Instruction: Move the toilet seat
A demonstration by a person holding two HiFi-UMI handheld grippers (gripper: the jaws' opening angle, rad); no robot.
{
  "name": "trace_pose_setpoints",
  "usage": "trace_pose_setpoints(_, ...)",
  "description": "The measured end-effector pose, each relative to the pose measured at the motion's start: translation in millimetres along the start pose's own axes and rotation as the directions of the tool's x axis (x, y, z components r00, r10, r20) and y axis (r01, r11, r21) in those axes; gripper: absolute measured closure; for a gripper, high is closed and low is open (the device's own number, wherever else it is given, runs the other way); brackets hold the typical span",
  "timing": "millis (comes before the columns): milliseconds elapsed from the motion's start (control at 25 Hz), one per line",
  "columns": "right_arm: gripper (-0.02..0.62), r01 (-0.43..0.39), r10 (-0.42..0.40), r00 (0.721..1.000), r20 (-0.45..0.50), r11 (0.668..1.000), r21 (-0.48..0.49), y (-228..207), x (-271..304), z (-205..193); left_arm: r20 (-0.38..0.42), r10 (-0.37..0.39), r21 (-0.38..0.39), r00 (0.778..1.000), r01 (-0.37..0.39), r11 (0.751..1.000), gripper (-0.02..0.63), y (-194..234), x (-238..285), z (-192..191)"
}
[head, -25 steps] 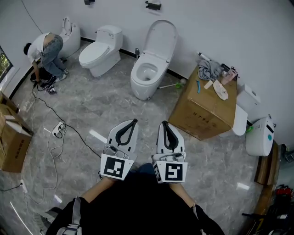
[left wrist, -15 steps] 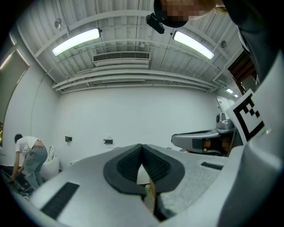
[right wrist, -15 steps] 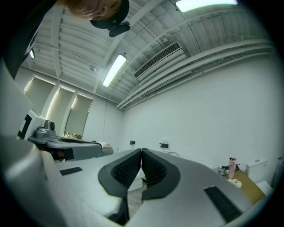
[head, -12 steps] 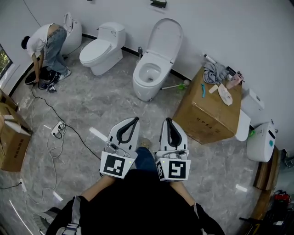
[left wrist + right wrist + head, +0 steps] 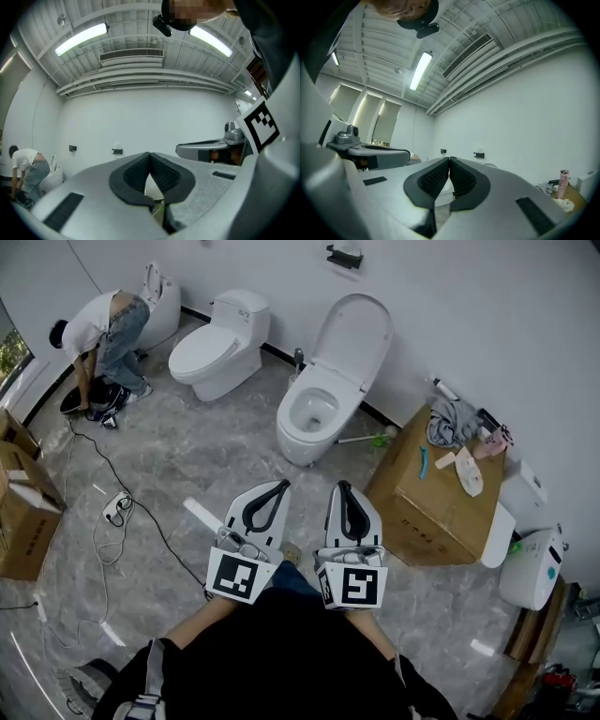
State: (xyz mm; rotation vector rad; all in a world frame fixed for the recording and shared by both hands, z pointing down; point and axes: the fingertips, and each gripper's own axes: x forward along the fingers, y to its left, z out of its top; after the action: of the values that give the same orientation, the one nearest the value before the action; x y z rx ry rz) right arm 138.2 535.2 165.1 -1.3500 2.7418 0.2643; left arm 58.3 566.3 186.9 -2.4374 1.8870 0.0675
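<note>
Far left: person (image 5: 98,324) bent over by the wall.
Closed toilet (image 5: 217,351): lid down, right of the person.
Left gripper (image 5: 280,485): with jaws pressed together on nothing, well short of the toilets.
Toilet seat (image 5: 354,332): raised against the wall above the open bowl (image 5: 314,411), ahead of both grippers.
Right gripper (image 5: 339,486): with jaws pressed together too, empty, beside the left.
Cardboard box (image 5: 427,498): right of the bowl, with a cloth (image 5: 450,420) on top.

Room bright, even, cool white. Light comes from long fluorescent ceiling tubes (image 5: 82,38); tall pale window panels (image 5: 368,122) add daylight at one side. Shadows faint and soft. Glossy grey marble floor (image 5: 178,460) carries pale glare streaks. Both gripper views fisheye: black corners, ceiling lines bowed. My left gripper (image 5: 150,154) and right gripper (image 5: 449,160) evenly lit, dark only in hollow behind pads. Head view sharp.
</note>
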Motion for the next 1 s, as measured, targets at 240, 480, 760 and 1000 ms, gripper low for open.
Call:
trace_pose_setpoints(240, 0.572, -0.029, 0.029, 1.0, -0.002, 1.0, 0.008, -41, 58, -9, -0.006, 0.019, 0.002, 1.0, -0.019, 1.0, 0.6, 17, 65, 0)
trace_pose_setpoints(480, 0.572, -0.053, 0.053, 0.999, -0.009, 0.999, 0.011, -75, 104, -26, -0.014, 0.046, 0.005, 0.999, -0.046, 0.999, 0.601, 34, 115, -10)
trace_pose_setpoints(760, 0.572, -0.058, 0.058, 0.998, -0.025, 0.998, 0.023, -106, 135, -40, -0.024, 0.065, 0.011, 0.998, -0.065, 0.998, 0.6, 46, 155, -16)
trace_pose_setpoints(1000, 0.572, -0.057, 0.058, 0.998, -0.039, 0.998, 0.04, -116, 148, -50, -0.043, 0.067, 0.019, 0.997, -0.066, 0.998, 0.6, 49, 169, -21)
